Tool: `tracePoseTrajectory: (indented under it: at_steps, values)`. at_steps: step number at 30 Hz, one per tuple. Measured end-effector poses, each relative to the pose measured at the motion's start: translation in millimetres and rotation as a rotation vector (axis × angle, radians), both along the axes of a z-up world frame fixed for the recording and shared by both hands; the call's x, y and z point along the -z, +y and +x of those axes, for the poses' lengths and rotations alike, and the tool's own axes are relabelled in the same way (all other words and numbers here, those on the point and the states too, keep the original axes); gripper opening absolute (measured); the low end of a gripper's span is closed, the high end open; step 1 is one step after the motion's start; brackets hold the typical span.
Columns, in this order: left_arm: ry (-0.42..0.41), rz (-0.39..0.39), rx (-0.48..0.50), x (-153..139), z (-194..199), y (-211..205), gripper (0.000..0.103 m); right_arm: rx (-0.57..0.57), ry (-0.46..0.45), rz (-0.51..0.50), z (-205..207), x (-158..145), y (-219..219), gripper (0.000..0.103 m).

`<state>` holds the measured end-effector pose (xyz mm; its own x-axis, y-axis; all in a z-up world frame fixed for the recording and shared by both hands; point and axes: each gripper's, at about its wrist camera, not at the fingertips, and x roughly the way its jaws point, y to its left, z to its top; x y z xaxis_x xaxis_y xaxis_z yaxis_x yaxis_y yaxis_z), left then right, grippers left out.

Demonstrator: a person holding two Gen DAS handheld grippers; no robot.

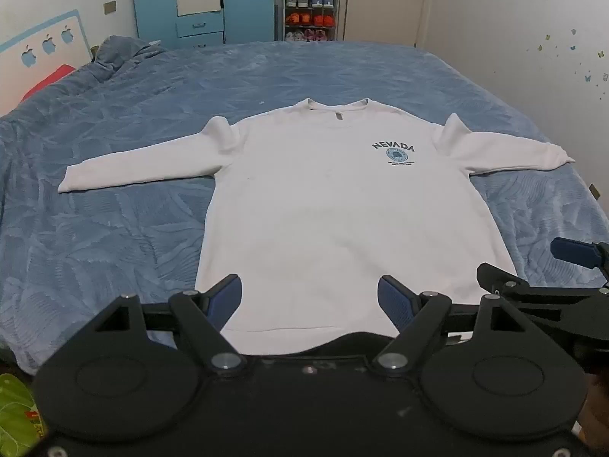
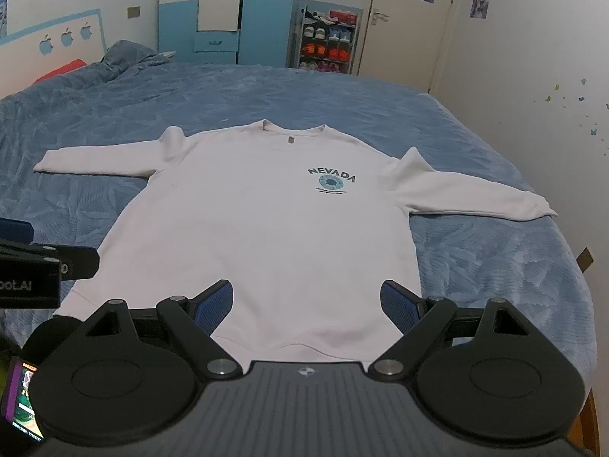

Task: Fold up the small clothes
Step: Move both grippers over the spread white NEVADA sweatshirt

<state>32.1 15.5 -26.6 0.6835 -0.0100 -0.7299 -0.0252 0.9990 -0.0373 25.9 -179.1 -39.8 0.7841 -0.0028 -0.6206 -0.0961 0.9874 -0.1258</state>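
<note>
A white long-sleeved sweatshirt (image 1: 335,205) (image 2: 266,221) with a dark "NEVADA" print lies flat, front up, on the blue bedspread, both sleeves spread out sideways. My left gripper (image 1: 309,301) hovers open over the hem, a little left of its middle, with nothing between its blue pads. My right gripper (image 2: 306,302) is open too, over the hem's right part, also holding nothing. In the left wrist view the right gripper (image 1: 571,266) shows at the right edge; in the right wrist view the left gripper (image 2: 34,262) shows at the left edge.
The blue bedspread (image 1: 114,228) covers a wide bed with a bunched blanket (image 1: 125,53) and a red item (image 1: 49,80) at the far left. Beyond the bed stand a blue-white wardrobe (image 1: 201,0), a shoe rack (image 1: 310,11) and a door (image 1: 384,0). A white wall (image 1: 533,19) runs along the right.
</note>
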Motion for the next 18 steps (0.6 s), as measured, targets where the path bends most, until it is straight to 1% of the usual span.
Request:
tracePoseTrajectory:
  at_steps: [6, 9, 14, 18]
  values:
    - [0.000, -0.008, 0.011, 1.4, -0.7, 0.0, 0.080, 0.004, -0.006, -0.020, 0.3, -0.5, 2.7, 0.102]
    - [-0.005, -0.011, 0.019, -0.1, -2.2, -0.5, 0.080, 0.003, 0.002, 0.001, 0.1, -1.2, 2.2, 0.102]
    - [-0.008, -0.033, 0.046, -2.7, -3.9, -1.0, 0.080, 0.006, -0.017, -0.003, -2.7, -3.3, 1.7, 0.102]
    - [0.006, -0.017, 0.028, -0.9, -2.1, -1.3, 0.080, 0.006, -0.031, -0.014, -2.8, -4.6, 0.4, 0.102]
